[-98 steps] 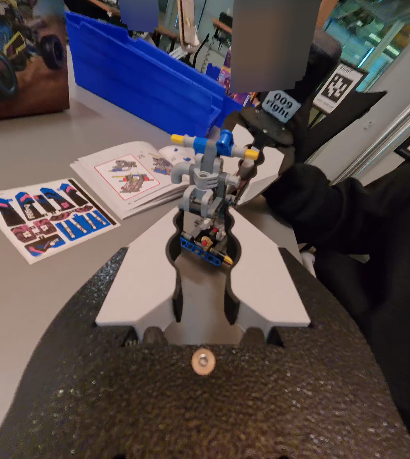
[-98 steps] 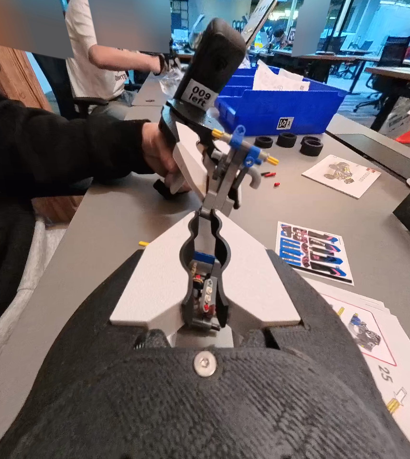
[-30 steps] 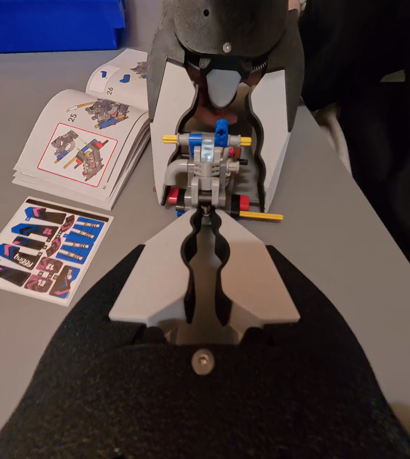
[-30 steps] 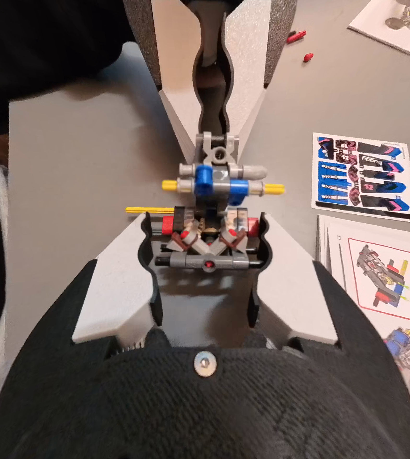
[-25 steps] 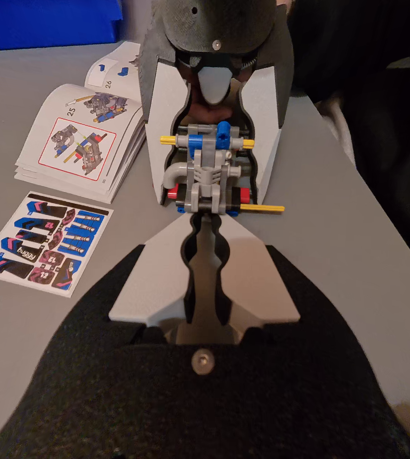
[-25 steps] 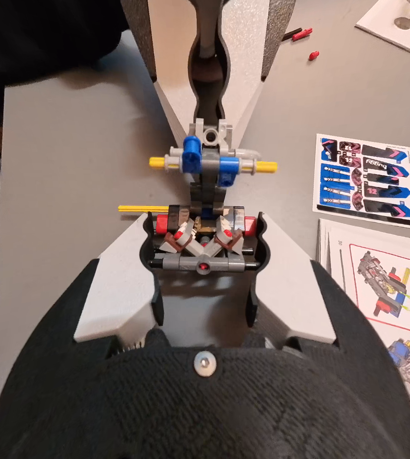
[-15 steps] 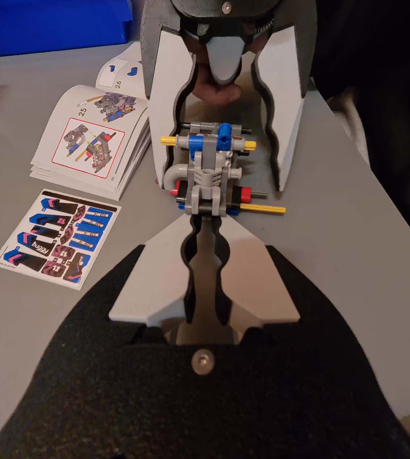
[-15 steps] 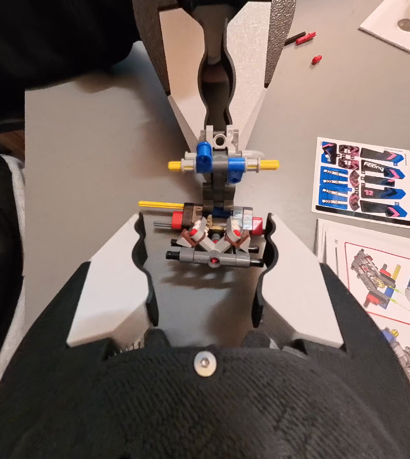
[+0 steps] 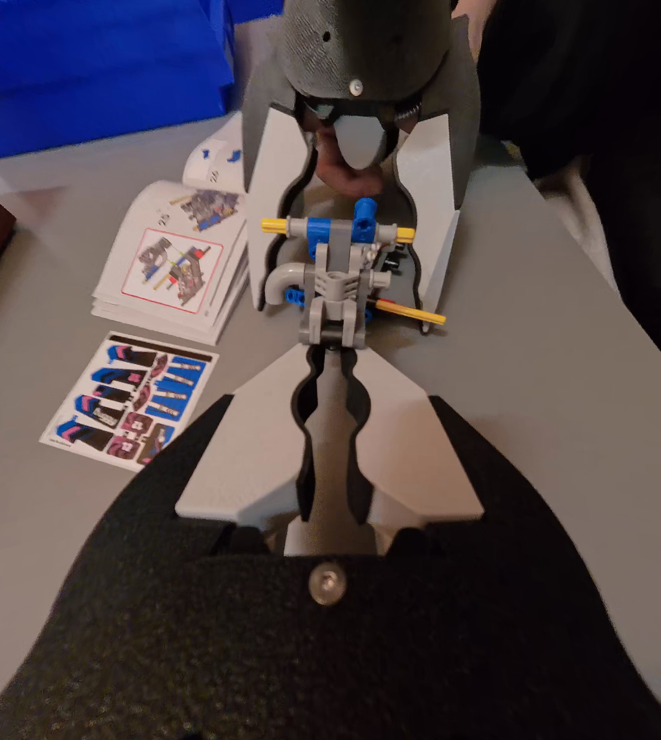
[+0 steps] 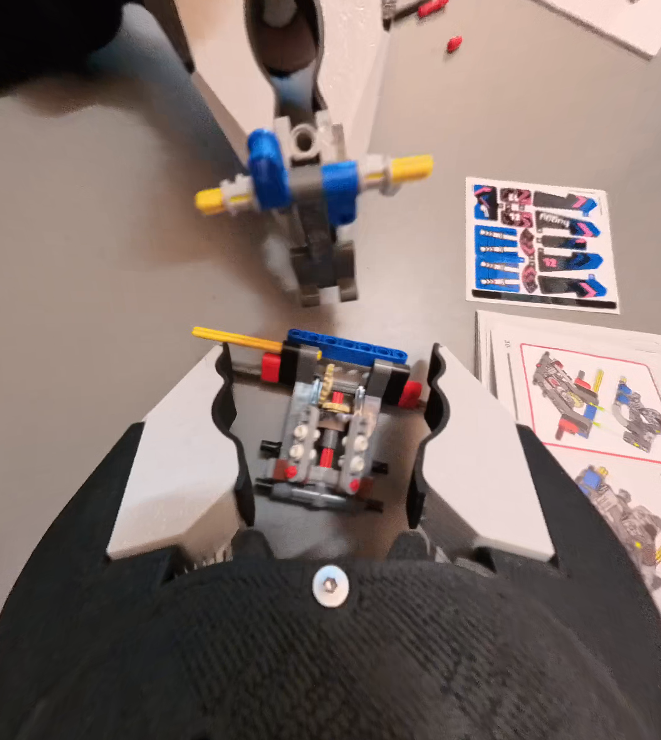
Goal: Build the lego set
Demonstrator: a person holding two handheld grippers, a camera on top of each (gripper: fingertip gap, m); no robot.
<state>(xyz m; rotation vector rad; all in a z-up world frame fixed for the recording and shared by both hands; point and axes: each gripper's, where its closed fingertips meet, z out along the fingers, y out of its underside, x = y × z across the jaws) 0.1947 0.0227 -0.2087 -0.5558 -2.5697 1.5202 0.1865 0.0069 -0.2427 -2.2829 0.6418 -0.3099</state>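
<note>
Your left hand-held gripper [image 9: 331, 352] pinches the grey axle assembly [image 9: 335, 276] above the tabletop [image 9: 521, 400]; your right hand-held gripper [image 10: 329, 372], spread wide, cradles the gearbox chassis [image 10: 329, 420] loosely. They're unjoined; most building remains.

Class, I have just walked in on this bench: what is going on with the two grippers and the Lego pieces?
A person is building a Lego set with two handheld grippers. The left gripper is shut on the grey and blue sub-assembly, held clear of the grey table. The right gripper is open around the engine block, not clamping it. The two parts are apart. The instruction booklet and sticker sheet lie alongside.
</note>
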